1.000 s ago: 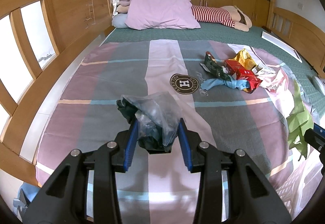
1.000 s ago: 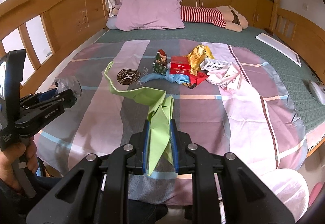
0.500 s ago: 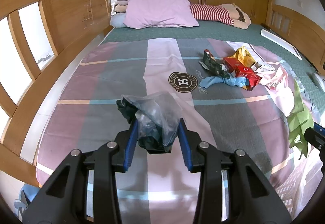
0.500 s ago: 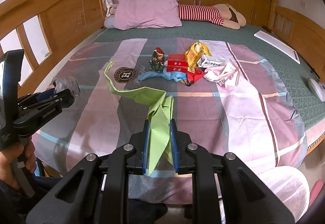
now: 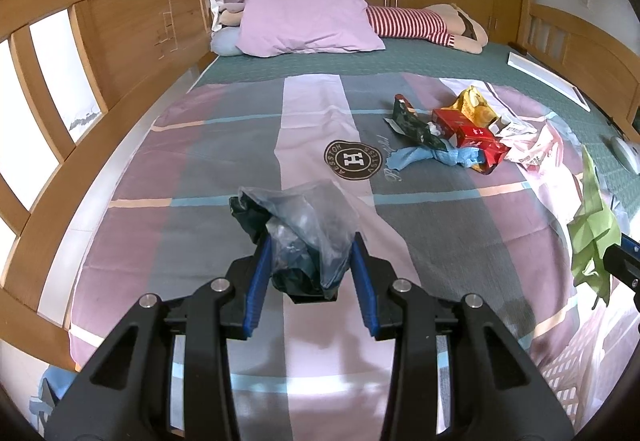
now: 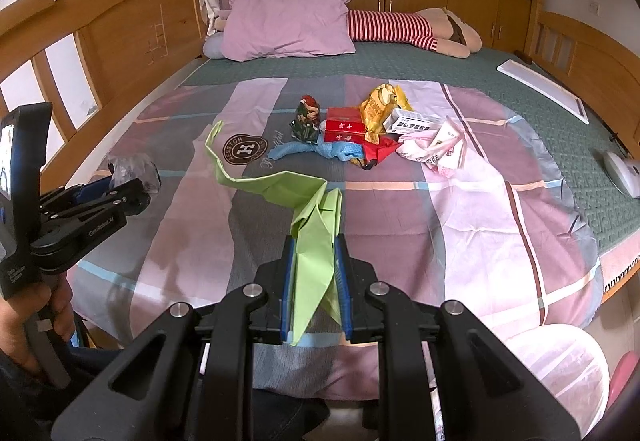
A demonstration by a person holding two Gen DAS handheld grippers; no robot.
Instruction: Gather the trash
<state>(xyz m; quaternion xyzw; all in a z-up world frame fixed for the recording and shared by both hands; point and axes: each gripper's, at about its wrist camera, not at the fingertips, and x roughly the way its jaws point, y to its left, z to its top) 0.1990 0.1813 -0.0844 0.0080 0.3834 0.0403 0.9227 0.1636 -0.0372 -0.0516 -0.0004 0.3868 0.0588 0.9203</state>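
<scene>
My left claw (image 5: 312, 273) is clamped on a crumpled grey plastic bag (image 5: 308, 225), held above the striped bedsheet (image 5: 224, 169) near its left edge. At the sheet's middle, toward the far edge, lies the trash pile: dark green wrapper (image 6: 306, 121), blue glove (image 6: 332, 150), red cartons (image 6: 344, 125), yellow snack bag (image 6: 378, 109), white medicine box (image 6: 412, 123), pink-white wrappers (image 6: 444, 151). My right claw (image 6: 314, 281) is closed on a folded green paper strip (image 6: 308, 225) over the sheet's near edge.
</scene>
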